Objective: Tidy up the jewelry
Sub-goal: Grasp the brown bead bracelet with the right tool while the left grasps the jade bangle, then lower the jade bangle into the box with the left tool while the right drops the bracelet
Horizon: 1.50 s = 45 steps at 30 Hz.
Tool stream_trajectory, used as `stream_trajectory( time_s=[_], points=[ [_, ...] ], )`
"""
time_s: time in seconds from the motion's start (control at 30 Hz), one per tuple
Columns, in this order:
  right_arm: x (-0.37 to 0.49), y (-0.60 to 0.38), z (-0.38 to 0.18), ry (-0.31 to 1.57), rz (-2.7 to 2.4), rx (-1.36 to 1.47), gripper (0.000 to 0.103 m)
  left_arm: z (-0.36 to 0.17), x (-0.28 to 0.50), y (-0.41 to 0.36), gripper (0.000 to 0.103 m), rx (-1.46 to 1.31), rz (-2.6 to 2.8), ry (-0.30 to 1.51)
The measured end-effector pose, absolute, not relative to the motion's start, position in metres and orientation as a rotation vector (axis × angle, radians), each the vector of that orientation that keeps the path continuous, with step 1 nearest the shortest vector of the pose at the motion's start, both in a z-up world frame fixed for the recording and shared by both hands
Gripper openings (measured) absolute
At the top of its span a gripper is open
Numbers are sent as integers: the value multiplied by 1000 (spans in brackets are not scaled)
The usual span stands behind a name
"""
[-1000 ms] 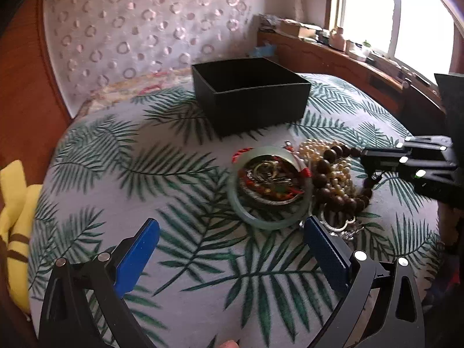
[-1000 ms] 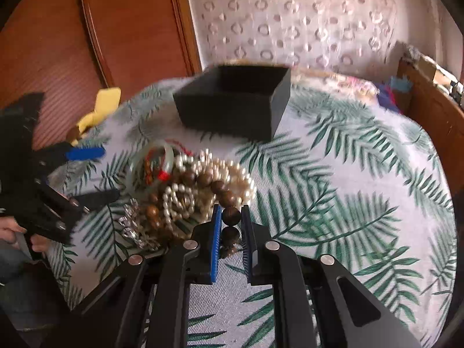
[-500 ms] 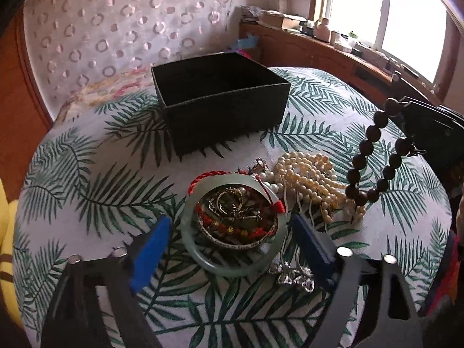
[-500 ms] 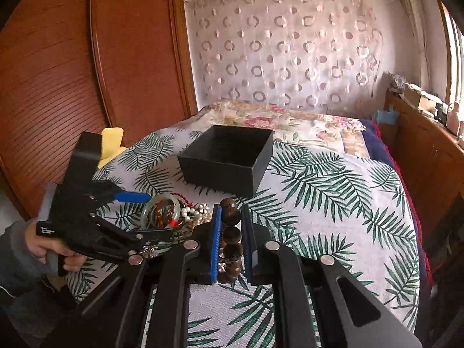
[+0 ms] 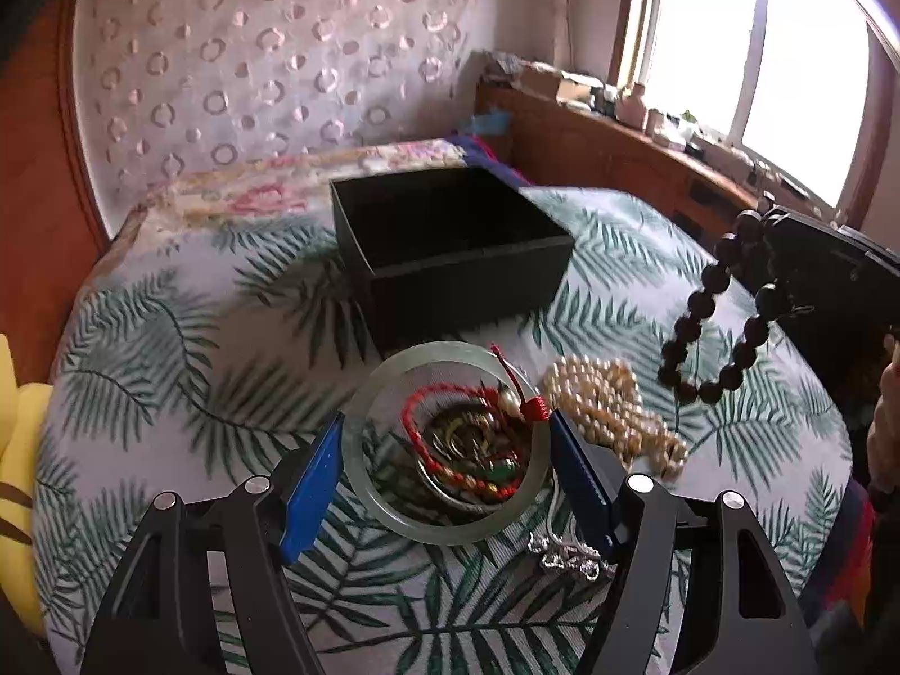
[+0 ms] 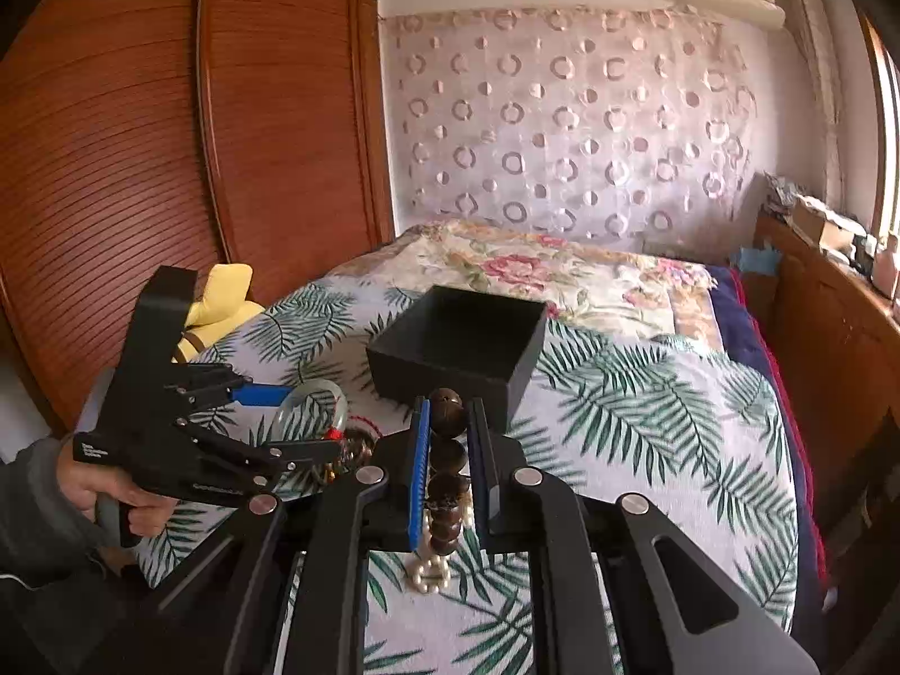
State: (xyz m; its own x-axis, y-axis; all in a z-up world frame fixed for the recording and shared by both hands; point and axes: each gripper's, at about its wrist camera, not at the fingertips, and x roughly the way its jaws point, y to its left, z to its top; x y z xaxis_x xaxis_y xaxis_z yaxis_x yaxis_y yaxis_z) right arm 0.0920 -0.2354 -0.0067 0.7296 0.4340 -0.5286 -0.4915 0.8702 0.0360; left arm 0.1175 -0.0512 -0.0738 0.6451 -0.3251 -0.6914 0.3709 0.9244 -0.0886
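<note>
your right gripper (image 6: pixel 448 439) is clamped narrow on the dark bead bracelet (image 5: pixel 717 304), which hangs in the air above the bed (image 5: pixel 169 349), right of the black box (image 5: pixel 450 247). your left gripper (image 5: pixel 447 478) is spread wide around the jade bangle (image 5: pixel 371 484), its fingers just beside the rim; whether they touch it is unclear. the pearl strand (image 5: pixel 613 410) lies beside the bangle. your left hand (image 6: pixel 112 495) grips the handle low at the left.

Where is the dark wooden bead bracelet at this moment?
The dark bead bracelet hangs in the air from the shut right gripper, at the right of the left wrist view, above the leaf-print cover and beside the pearl strands.
</note>
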Motion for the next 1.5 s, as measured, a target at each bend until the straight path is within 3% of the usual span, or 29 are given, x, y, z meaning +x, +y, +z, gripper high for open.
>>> stream_trajectory(
  time_s=[0.6,1.17,1.5],
  points=[
    [177,-207,29,504,505,-150,15,-41,135,-30,69,43,-328,684],
    [229,-204,-31,703,503,-105,17,-36,188,-48,69,85,-296,677],
    [202,-229,-22,658,503,-79,32,-42,236,-73,69,130,-290,727]
  ],
)
